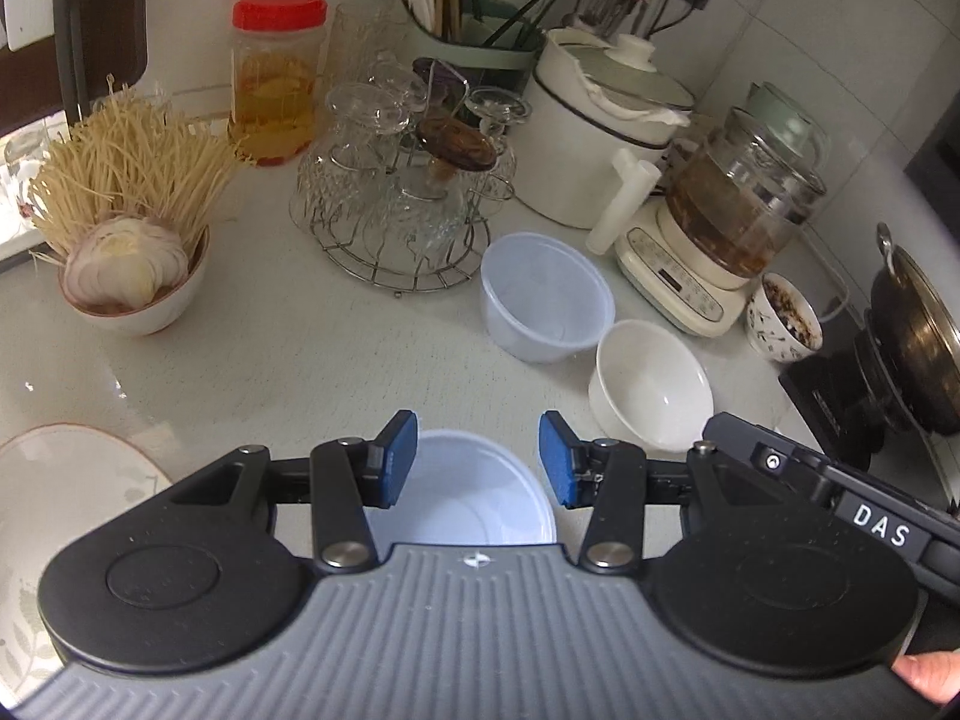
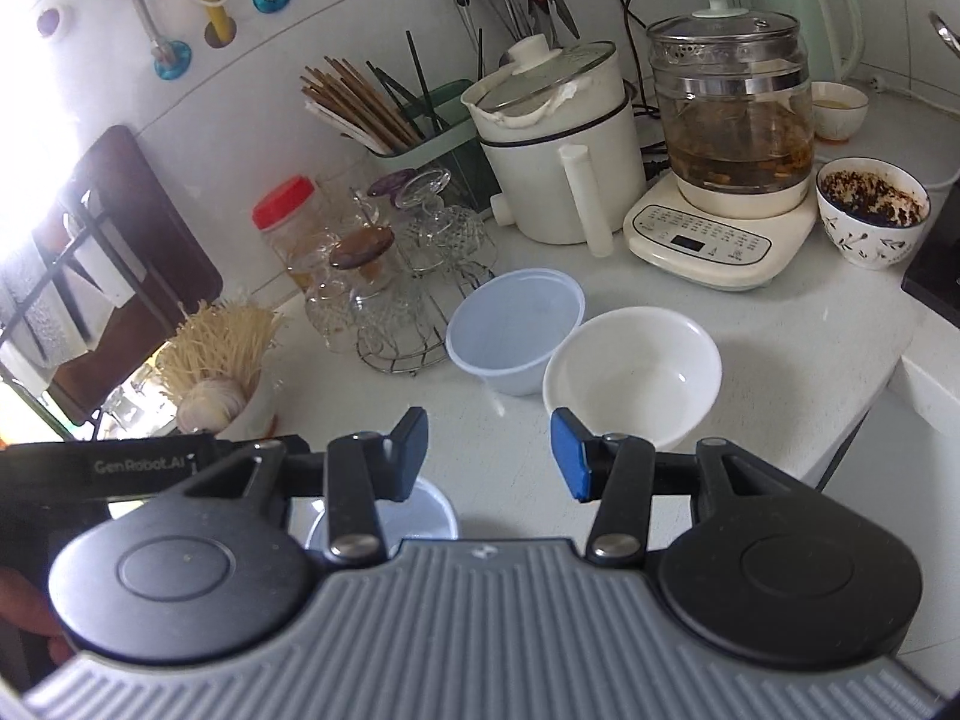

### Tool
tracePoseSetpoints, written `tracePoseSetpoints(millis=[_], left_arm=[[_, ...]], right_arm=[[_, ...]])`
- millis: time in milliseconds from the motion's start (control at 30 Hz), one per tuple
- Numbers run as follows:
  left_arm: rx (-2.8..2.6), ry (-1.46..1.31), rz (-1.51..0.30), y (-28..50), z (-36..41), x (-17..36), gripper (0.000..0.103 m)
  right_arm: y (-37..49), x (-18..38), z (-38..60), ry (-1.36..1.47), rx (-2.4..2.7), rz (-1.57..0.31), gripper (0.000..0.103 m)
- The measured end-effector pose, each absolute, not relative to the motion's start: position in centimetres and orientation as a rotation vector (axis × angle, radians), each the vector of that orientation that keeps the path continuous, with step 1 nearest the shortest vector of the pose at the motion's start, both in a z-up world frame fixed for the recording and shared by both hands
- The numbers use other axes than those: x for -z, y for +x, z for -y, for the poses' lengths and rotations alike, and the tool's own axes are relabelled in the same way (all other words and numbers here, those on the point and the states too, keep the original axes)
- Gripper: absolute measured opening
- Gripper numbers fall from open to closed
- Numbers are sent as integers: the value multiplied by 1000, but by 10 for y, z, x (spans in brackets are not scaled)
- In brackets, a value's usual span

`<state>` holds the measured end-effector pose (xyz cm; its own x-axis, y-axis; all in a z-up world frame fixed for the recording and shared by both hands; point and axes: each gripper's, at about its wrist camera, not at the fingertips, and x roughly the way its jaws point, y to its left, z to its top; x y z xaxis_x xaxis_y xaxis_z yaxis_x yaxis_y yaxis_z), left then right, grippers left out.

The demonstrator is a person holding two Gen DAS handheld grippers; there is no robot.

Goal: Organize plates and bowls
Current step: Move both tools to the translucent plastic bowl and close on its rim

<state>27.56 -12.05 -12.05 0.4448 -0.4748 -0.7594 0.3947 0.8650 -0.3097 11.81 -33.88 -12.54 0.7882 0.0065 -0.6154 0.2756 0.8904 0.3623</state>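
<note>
Bowls: two translucent plastic bowls [image 1: 543, 294] [image 1: 474, 492] and one white ceramic bowl [image 1: 651, 387] on desk [image 1: 270, 360]; one plate [image 1: 72, 480] at left edge. My left claw [image 1: 477, 459] and right claw [image 2: 489, 450] both apart, holding nothing.

Two close wrist views angled down, sharing white bowl [image 1: 651, 387] [image 2: 633, 375], perhaps overlapping elsewhere.

Near translucent tub [image 1: 480, 492] is half hidden behind the left hand-held gripper [image 1: 478, 459] body in the left wrist view; in the right wrist view only a sliver shows past the right hand-held gripper [image 2: 489, 453]. Patterned plate [image 1: 66, 480], left of that tub, is cut by the frame edge and the gripper housing. Dark pan [image 1: 918, 336] on the stove is clipped at the right edge.
</note>
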Motion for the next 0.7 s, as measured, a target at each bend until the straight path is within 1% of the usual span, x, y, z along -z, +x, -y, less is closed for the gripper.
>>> tracePoseSetpoints(millis=[467, 700], left_arm=[[510, -127, -1041, 320, 175, 154, 51], [509, -159, -1057, 351, 196, 169, 51]], right_arm=[[162, 134, 396, 438, 154, -695, 49], [199, 148, 419, 433, 139, -739, 49]])
